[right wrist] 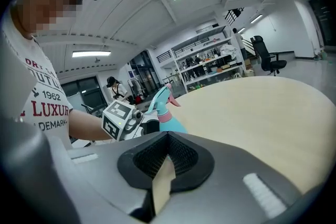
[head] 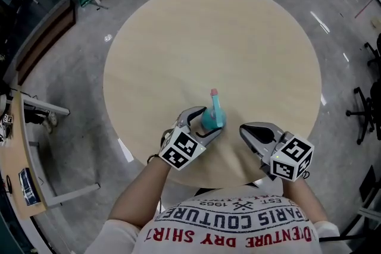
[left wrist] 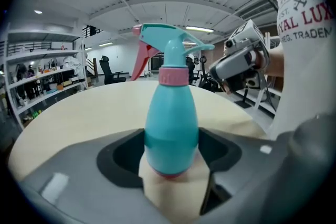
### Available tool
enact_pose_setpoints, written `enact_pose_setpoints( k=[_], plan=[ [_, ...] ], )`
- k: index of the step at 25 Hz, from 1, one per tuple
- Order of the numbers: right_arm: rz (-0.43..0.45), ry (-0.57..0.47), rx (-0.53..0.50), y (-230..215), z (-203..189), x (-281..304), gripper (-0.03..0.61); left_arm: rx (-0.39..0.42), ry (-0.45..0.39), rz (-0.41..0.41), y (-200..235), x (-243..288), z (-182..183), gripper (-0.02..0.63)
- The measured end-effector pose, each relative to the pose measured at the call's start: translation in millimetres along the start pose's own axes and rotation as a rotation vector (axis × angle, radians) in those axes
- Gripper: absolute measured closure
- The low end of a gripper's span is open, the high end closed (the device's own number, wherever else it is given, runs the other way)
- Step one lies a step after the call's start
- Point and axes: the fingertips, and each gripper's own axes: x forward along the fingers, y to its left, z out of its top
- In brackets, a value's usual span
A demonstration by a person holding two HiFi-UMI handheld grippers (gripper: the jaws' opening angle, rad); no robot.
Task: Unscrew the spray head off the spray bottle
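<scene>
Lower centre, head view: left gripper (head: 208, 121) jaws spread, straddling upright spray bottle (head: 214, 111) on round table (head: 208, 38); right gripper (head: 244, 128) closed, empty, lower right.

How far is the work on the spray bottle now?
Done: nothing; the spray head still sits on the spray bottle. In hand: the open left claw straddles the bottle's body. Remaining: grip, then twist the head off with the right claw, now shut and empty.

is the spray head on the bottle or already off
On: the teal spray head sits on the pink collar atop the spray bottle, which stands upright on the table.
</scene>
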Motion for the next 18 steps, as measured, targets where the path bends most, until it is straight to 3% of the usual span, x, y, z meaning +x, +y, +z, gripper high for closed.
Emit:
enact_pose_setpoints(
  k=[6,8,13,18],
  plan=[
    [-0.004,-0.016,-0.126,10.4,2.7,15.4,0.575,-0.002,0.008,0.003,-1.5,0.8,-0.6,0.298],
    [0.002,-0.026,-0.163,14.2,8.2,22.7,0.449,-0.004,0.015,0.006,-1.5,0.8,0.9,0.298],
    [-0.037,-0.051,-0.291,20.3,20.3,42.3,0.397,-0.012,0.014,0.015,-4.9,-0.5,0.9,0.298],
    [-0.078,-0.087,-0.326,20.2,26.7,58.7,0.388,-0.024,0.009,0.035,-5.3,-1.6,1.3,0.298]
  ],
)
